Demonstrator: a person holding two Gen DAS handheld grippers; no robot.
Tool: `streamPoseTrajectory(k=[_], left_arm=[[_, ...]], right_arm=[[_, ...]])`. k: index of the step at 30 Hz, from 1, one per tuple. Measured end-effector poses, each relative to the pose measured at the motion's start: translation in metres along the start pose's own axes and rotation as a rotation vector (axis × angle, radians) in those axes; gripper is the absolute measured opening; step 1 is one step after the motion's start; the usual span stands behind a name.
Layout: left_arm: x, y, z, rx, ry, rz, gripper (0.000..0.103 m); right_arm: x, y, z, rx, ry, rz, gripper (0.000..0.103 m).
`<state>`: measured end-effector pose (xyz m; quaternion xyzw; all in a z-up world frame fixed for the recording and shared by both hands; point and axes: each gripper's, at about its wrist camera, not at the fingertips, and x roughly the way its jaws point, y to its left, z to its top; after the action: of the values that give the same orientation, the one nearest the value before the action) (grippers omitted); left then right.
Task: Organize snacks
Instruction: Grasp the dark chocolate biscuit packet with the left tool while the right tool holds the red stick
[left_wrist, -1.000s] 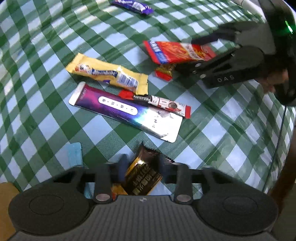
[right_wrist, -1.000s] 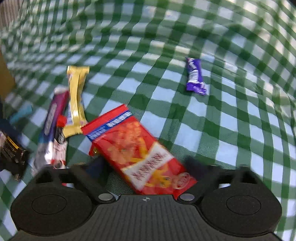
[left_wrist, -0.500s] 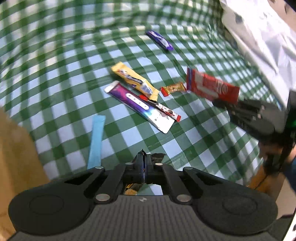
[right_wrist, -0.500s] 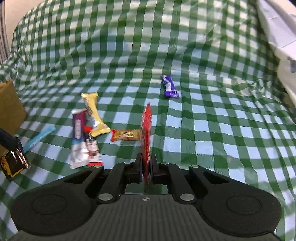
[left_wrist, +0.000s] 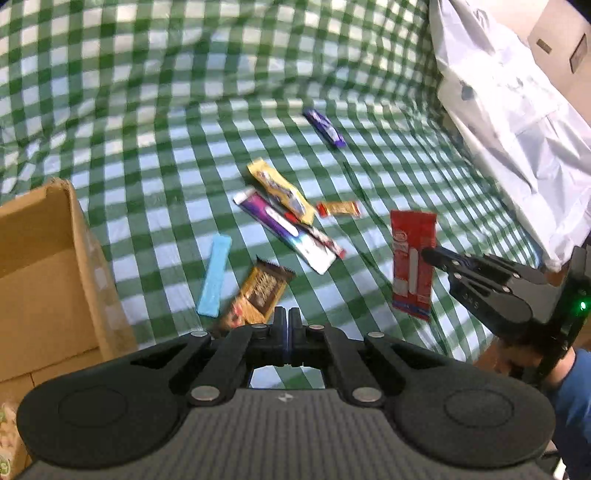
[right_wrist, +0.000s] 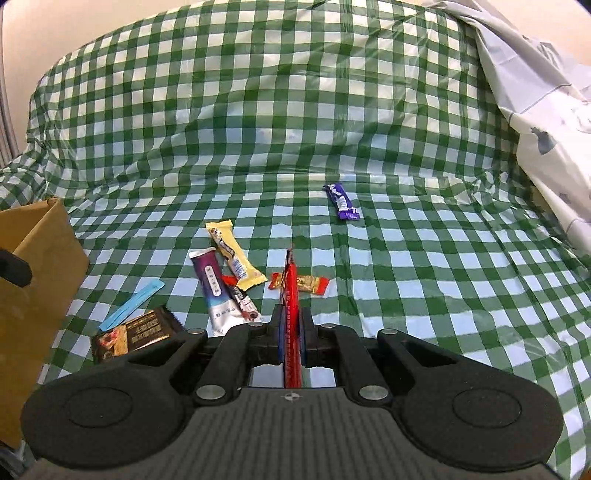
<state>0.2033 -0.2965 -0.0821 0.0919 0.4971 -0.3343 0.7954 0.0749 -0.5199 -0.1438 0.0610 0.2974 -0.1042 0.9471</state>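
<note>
My right gripper (right_wrist: 291, 332) is shut on a red snack packet (right_wrist: 291, 291), held edge-on above the cloth; in the left wrist view the same packet (left_wrist: 413, 254) hangs from that gripper (left_wrist: 428, 254). My left gripper (left_wrist: 287, 325) is shut with nothing visibly held. A brown-gold snack packet (left_wrist: 260, 293) lies on the checked cloth just ahead of it, also in the right wrist view (right_wrist: 135, 332). Further off lie a yellow bar (left_wrist: 280, 190), a purple-white bar (left_wrist: 282, 232), a red-white stick (left_wrist: 325, 242), a small orange bar (left_wrist: 340, 208), a blue strip (left_wrist: 215, 275) and a purple bar (left_wrist: 325, 127).
An open cardboard box (left_wrist: 40, 273) stands at the left, also in the right wrist view (right_wrist: 33, 280). A white plastic sheet (left_wrist: 517, 110) covers the right side. The green checked cloth (right_wrist: 295, 129) rises at the back.
Both grippers have risen and pulled back. The right one closed on the red packet and lifted it off the cloth. The brown-gold packet left the left gripper's fingers and lies on the cloth.
</note>
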Motion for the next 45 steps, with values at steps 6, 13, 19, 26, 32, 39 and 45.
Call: streamPoseTrajectory(k=[6, 13, 19, 26, 32, 39, 45], left_arm=[[0.046, -0.003, 0.005, 0.015, 0.043, 0.039, 0.050], [0.126, 0.000, 0.023, 0.094, 0.134, 0.132, 0.075], [0.161, 0.007, 0.018, 0.115, 0.199, 0.187, 0.040], [0.141, 0.010, 0.023, 0.067, 0.161, 0.111, 0.000], [0.082, 0.008, 0.017, 0.024, 0.056, 0.038, 0.000], [0.110, 0.004, 0.025, 0.085, 0.092, 0.099, 0.058], [0.151, 0.012, 0.030, 0.101, 0.167, 0.112, 0.064]], right_arm=[[0.002, 0.004, -0.011, 0.035, 0.036, -0.035, 0.007], [0.021, -0.002, -0.014, 0.047, 0.080, -0.052, 0.011], [0.061, -0.013, -0.034, 0.094, 0.190, -0.032, 0.011], [0.076, -0.015, -0.038, 0.143, 0.202, -0.021, 0.011], [0.042, -0.002, -0.026, 0.131, 0.132, -0.040, 0.009], [0.022, 0.004, -0.033, 0.139, 0.157, -0.078, 0.009], [0.024, -0.001, -0.038, 0.162, 0.164, -0.073, 0.009]])
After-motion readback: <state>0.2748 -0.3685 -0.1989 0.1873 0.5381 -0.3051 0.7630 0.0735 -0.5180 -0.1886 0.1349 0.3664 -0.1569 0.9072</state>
